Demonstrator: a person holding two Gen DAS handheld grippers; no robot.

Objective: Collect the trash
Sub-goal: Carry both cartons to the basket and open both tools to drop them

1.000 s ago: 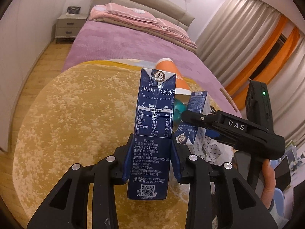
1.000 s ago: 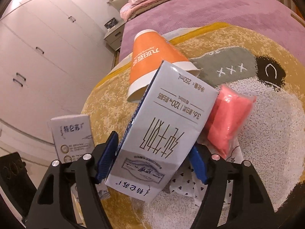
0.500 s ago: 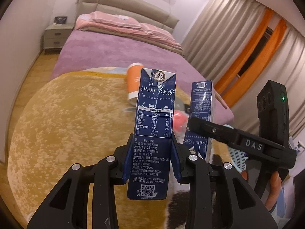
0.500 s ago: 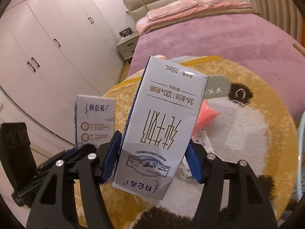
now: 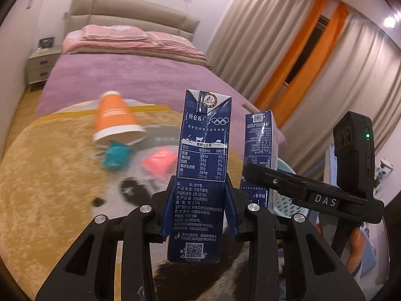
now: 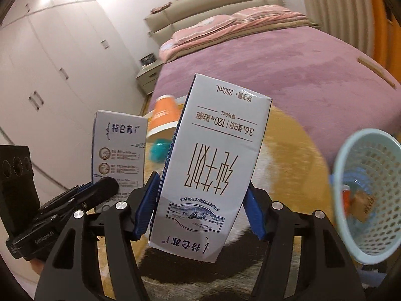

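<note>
Left claw (image 5: 200, 209): clamped on a dark blue milk carton (image 5: 204, 165), blue pads pressed against its two narrow sides; the carton stands upright with its nutrition panel toward the camera.
Paper cup (image 5: 116, 123): orange with a white rim, lying on its side on the yellow rug (image 5: 45, 175) at the foot of the bed (image 5: 130, 75).
Teal wrapper (image 5: 115, 156): crumpled, just below the cup's mouth, touching or nearly touching it; too blurred to tell which.
Pink packet (image 5: 159, 162): on the rug to the right of the teal wrapper, apart from it.
Right claw (image 6: 201, 212): clamped on a white-faced milk carton (image 6: 215, 165), held upside down and tilted to the right, a blue pad against each side.
Claw motion: the right jaws closed a little further on that carton over the past second.
Two cartons: both are lifted clear of the rug, side by side and near each other.
Waste basket (image 6: 371, 195): pale blue, perforated, lying tipped with its mouth toward the right wrist camera, at the right of the white-faced carton; some scraps show inside.
Person: fingers (image 5: 357, 245) around the right claw's handle.
</note>
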